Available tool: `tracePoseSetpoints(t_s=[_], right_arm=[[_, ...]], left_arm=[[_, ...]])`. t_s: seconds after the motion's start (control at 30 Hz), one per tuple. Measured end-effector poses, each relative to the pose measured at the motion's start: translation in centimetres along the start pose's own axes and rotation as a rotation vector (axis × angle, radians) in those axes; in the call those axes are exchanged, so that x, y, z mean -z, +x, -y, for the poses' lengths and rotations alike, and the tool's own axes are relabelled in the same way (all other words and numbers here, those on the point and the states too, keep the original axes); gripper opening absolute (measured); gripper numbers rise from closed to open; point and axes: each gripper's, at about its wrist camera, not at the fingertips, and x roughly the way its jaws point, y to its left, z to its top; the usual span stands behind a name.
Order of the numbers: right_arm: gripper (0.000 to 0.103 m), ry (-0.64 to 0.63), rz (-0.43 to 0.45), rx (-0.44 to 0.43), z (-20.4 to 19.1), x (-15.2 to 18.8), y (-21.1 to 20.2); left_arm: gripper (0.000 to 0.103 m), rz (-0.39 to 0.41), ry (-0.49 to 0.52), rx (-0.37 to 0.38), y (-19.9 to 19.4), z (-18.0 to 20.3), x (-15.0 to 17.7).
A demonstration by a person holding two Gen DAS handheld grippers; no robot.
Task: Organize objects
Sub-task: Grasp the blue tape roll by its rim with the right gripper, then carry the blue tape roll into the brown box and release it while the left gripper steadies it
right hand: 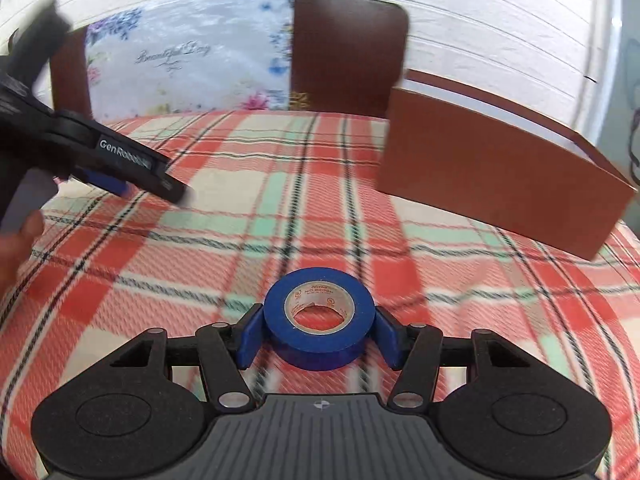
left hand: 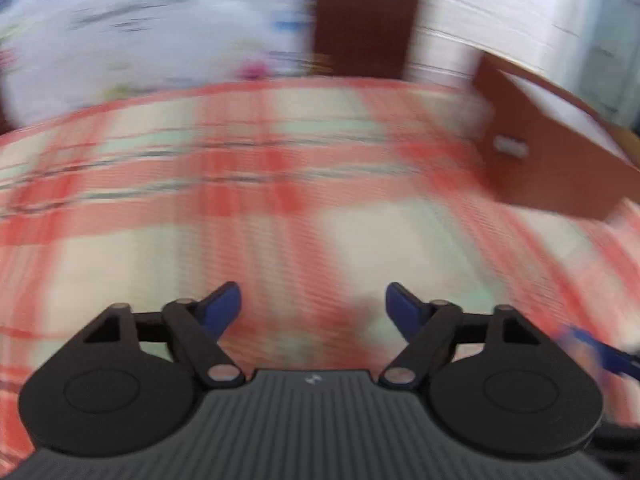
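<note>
My right gripper (right hand: 318,320) is shut on a roll of blue tape (right hand: 316,350). The roll lies flat between the blue pads, just above the plaid cloth (right hand: 280,220). My left gripper (left hand: 313,296) is open over the same cloth (left hand: 280,200), with nothing between its fingers; that view is heavily blurred. In the right wrist view the left gripper (right hand: 152,188) reaches in from the left edge, well apart from the tape. A brown box (right hand: 500,184) stands on the cloth at the far right, also visible as the brown box (left hand: 560,160) in the left wrist view.
A brown chair back (right hand: 348,52) and a floral cushion (right hand: 188,56) stand beyond the far edge of the cloth. A white wall lies behind them. A person's hand (right hand: 16,240) shows at the left edge.
</note>
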Motion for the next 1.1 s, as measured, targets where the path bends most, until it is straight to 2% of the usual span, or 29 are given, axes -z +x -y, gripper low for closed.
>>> tracePoseSetpoints(t_s=[0.03,0.07,0.13,0.2,0.27,0.33,0.4,0.43,0.47,0.57,0.7,0.8,0.9,1.0,1.03,1.07,1.1], right_arm=[[0.058,0.004,0.004,0.003,0.3,0.2,-0.1],[0.060,0.008,0.008,0.002,0.5,0.5,-0.2],[0.060,0.009,0.020,-0.010,0.9,1.0,-0.5],[0.060,0.003,0.033,-0.020,1.3,1.4,-0.7],[0.060,-0.003,0.042,-0.034,1.5,1.6,-0.7],[0.054,-0.013,0.048,-0.063,1.7,1.7,-0.6],[0.054,-0.025,0.059,-0.075,1.8,1.7,-0.5],[0.054,-0.021,0.066,-0.088,1.9,1.5,-0.5],[0.054,-0.014,0.079,-0.093,2.1,1.3,-0.5],[0.054,-0.027,0.169,-0.041,2.9,-0.3,-0.8],[0.054,-0.026,0.315,0.042,5.3,-4.7,-0.2],[0.054,-0.019,0.377,0.086,7.2,-8.2,1.9],[0.054,-0.005,0.380,0.103,8.7,-10.9,5.0],[0.054,0.024,0.345,0.095,9.8,-12.8,8.4],[0.054,0.025,0.327,0.094,10.0,-13.2,9.6],[0.054,0.031,0.323,0.102,10.1,-13.4,10.5],[0.055,0.021,0.329,0.120,9.9,-13.5,11.2]], left_arm=[[0.071,-0.025,0.024,0.074,-0.3,2.1,0.2],[0.071,-0.044,0.049,0.118,-0.5,3.9,0.2],[0.071,-0.078,0.102,0.139,-0.5,6.8,0.3],[0.070,-0.139,0.111,0.174,0.2,8.3,0.5],[0.067,-0.203,0.110,0.188,1.3,9.3,0.9],[0.067,-0.194,0.163,0.140,1.6,10.9,1.8],[0.053,-0.184,0.222,0.131,1.3,12.1,2.2],[0.034,-0.189,0.237,0.148,1.2,12.4,2.1],[0.024,-0.200,0.242,0.163,1.2,12.6,1.7],[0.023,-0.157,0.264,0.161,0.5,13.6,-0.7],[0.023,-0.025,0.285,0.177,-0.3,15.3,-6.3],[0.023,0.049,0.298,0.161,0.6,16.5,-10.2],[0.023,0.066,0.290,0.133,2.9,17.1,-13.1],[0.025,0.062,0.274,0.098,5.5,17.1,-14.7],[0.028,0.059,0.270,0.074,6.3,17.1,-15.0],[0.035,0.055,0.271,0.045,7.0,17.0,-15.2],[0.034,0.052,0.267,0.024,7.4,16.9,-15.3]])
